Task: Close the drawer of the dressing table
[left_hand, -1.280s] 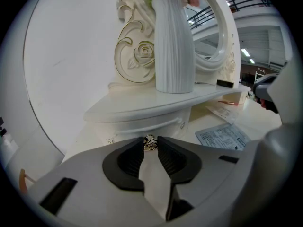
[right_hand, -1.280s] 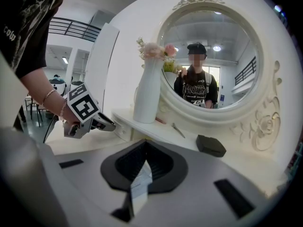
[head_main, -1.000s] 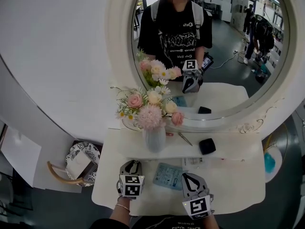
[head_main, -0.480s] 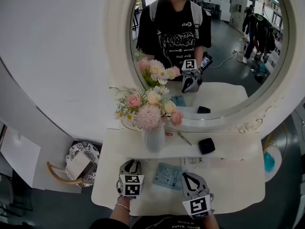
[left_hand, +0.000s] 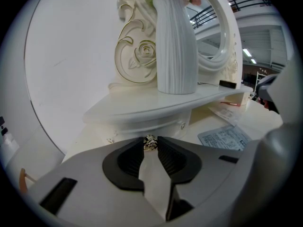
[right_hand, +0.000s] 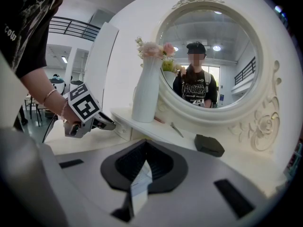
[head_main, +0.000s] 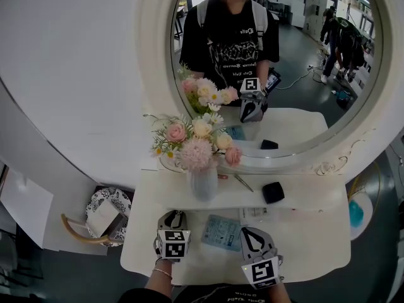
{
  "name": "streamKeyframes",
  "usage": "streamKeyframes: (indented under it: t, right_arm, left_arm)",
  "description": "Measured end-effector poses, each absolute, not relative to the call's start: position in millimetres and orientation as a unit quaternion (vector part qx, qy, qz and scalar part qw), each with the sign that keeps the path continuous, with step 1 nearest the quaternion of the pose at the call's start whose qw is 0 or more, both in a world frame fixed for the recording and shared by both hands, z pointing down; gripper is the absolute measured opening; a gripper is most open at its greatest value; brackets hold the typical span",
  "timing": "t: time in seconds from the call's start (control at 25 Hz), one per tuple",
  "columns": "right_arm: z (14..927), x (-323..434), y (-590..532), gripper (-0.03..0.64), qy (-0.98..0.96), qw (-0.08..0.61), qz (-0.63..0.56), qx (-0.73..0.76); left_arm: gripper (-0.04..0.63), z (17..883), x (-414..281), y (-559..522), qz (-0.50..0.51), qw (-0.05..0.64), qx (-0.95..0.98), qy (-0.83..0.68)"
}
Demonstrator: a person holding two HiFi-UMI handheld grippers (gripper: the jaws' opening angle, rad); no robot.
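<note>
The white dressing table (head_main: 315, 245) has a raised shelf (left_hand: 142, 109) with a small drawer front (left_hand: 158, 126) under it. In the left gripper view the drawer's little gold knob (left_hand: 150, 143) sits between the dark pads, and my left gripper (head_main: 175, 216) is shut on it. The right gripper view shows the left gripper (right_hand: 105, 124) reaching under the shelf at the drawer (right_hand: 122, 130). My right gripper (head_main: 250, 235) hovers over the tabletop near the front edge, jaws together with nothing between them.
A white ribbed vase (head_main: 203, 183) of pink flowers stands on the shelf, right above the drawer. A black box (head_main: 273, 192) and a thin metal tool (head_main: 245, 183) also lie on the shelf. A blue-grey leaflet (head_main: 221, 231) lies between the grippers. The round mirror (head_main: 284, 74) stands behind.
</note>
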State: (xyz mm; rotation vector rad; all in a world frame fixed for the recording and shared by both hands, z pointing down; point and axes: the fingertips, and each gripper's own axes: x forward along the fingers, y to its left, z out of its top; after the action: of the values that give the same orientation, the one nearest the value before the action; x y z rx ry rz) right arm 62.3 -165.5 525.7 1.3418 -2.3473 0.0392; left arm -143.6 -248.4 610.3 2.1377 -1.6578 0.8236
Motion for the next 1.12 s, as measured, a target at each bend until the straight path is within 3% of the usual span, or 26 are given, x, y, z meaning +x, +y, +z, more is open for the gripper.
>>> streamKeyframes:
  t: [1.12]
  right_arm:
    - [527.3, 63.1, -164.8, 0.011, -0.845, 0.214, 0.017, 0.489]
  left_arm:
    - [0.1, 607.7, -143.3, -254.4, 0.284, 0.152, 0.745, -0.584]
